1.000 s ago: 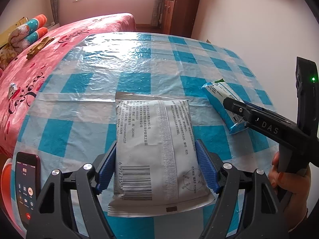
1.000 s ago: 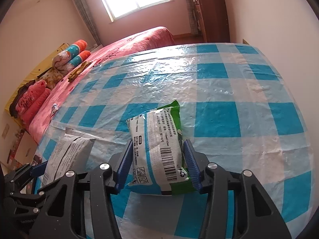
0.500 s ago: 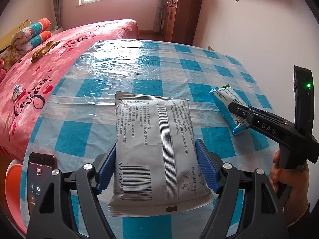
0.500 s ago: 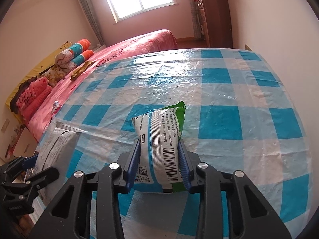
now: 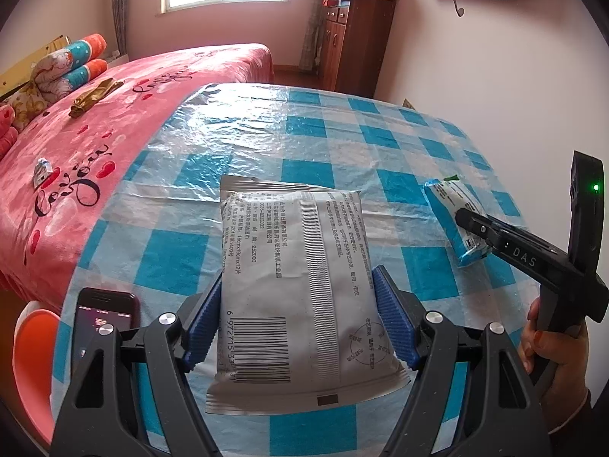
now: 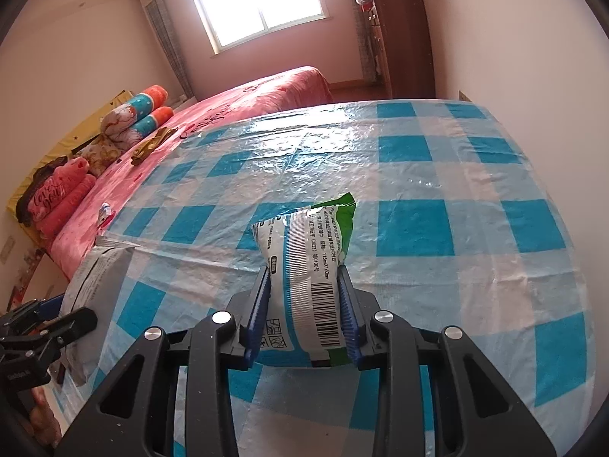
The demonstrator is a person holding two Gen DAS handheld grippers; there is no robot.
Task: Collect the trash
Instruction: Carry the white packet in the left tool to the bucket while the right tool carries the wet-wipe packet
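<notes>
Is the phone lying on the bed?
No, the phone lies on the checked table cover at its near left edge, beside the left gripper, not on the pink bed.

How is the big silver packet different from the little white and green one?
The silver packet is larger and plain grey with black print; the white and green packet is smaller and coloured. The silver packet stays flat and wide between the left gripper; the white and green packet is squeezed narrow by the right gripper. Both carry barcodes and sit clamped over the checked tablecloth.
</notes>
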